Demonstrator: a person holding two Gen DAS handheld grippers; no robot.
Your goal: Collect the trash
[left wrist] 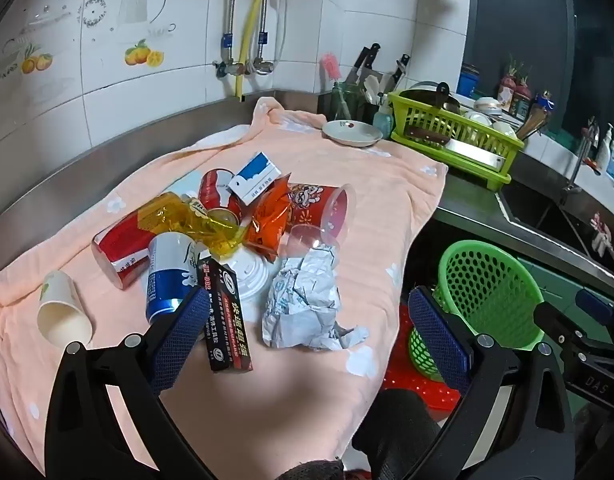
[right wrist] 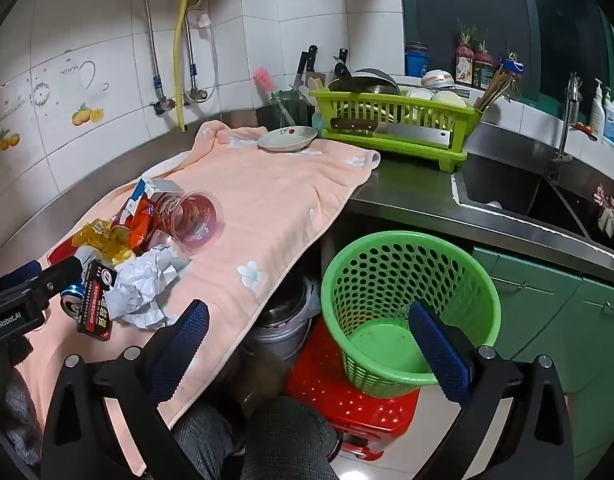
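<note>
Left wrist: crumpled paper (left wrist: 307,300) between open left claw (left wrist: 313,336).

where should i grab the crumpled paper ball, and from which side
Take the crumpled paper across its middle, coming down from above and from the near edge of the towel. It lies loose at the front of the pile, with bare towel to its right and front; the black box crowds its left. The open left hand-held gripper probably spans it.
</note>
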